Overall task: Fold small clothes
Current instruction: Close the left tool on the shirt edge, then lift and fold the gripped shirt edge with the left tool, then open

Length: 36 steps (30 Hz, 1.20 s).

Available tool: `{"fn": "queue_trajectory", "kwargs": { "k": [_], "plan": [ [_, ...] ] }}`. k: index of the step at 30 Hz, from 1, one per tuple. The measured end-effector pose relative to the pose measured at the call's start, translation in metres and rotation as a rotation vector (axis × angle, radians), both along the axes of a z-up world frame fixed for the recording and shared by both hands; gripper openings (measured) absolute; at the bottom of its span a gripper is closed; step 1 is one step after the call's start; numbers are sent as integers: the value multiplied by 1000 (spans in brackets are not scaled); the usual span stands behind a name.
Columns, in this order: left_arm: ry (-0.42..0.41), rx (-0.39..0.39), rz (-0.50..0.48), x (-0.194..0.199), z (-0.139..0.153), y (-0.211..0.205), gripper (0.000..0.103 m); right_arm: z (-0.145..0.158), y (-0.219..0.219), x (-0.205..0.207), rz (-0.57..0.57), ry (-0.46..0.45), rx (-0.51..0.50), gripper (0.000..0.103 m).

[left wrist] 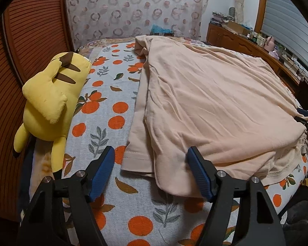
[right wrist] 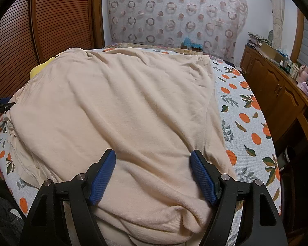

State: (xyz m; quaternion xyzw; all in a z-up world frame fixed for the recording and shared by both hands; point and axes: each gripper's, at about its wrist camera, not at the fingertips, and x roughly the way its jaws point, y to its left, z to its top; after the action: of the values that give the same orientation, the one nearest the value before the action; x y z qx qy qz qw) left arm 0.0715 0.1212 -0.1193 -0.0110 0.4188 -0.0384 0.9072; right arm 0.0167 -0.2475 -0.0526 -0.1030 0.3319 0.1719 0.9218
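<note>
A: As listed from the left wrist view, item one: peach garment (left wrist: 205,106), folded over on itself, lying on the orange-print bedspread (left wrist: 117,110), filling the centre and right of the frame.

B: Position against the left gripper (left wrist: 151,153)?

A: Jaws apart, nothing between them. The garment's near lower corner lies just beside the right-hand blue pad (left wrist: 199,172); the other pad stands over bare bedspread.

B: Item two?

A: Yellow plush toy (left wrist: 51,100), left edge of frame, beside the garment but apart from it, against the slatted wooden panel (left wrist: 30,30).

B: And the right wrist view?

A: Same peach garment (right wrist: 121,110), spread across the centre of the frame. Right gripper (right wrist: 153,156) spread wide, both pads over the cloth's near edge; whether they touch it, I cannot tell. Bedspread (right wrist: 246,127) shows at right, wooden cabinet (right wrist: 277,90) at far right, patterned curtain (right wrist: 174,14) along the top.
</note>
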Motion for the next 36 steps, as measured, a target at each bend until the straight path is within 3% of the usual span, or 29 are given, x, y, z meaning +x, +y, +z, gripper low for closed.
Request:
{"fn": "queue_trajectory", "kwargs": {
  "k": [2, 4, 5, 9, 12, 15, 22, 36],
  "plan": [
    [-3, -2, -3, -1, 0, -1, 69, 0, 0, 0, 0, 0, 0, 77],
    [-23, -14, -16, -4, 2, -2, 39, 0, 0, 0, 0, 0, 0, 77],
    [-24, -37, -27, -5, 3, -2, 19, 0, 0, 0, 0, 0, 0, 77],
    [-24, -83, -30, -7, 3, -4, 11, 0, -1, 0, 0, 1, 0, 77],
    [-87, -152, -32, -11, 16, -4, 10, 0, 0, 0, 0, 0, 0, 77],
    [-139, -175, -57, -9, 37, -13, 10, 0, 0, 0, 0, 1, 0, 77],
    [-237, -242, -198, 9, 85, -64, 10, 3, -2, -2, 14, 17, 2, 77],
    [-252, -305, -525, 40, 139, -205, 10, 39, -67, -38, -65, -69, 98, 72]
  ]
}}
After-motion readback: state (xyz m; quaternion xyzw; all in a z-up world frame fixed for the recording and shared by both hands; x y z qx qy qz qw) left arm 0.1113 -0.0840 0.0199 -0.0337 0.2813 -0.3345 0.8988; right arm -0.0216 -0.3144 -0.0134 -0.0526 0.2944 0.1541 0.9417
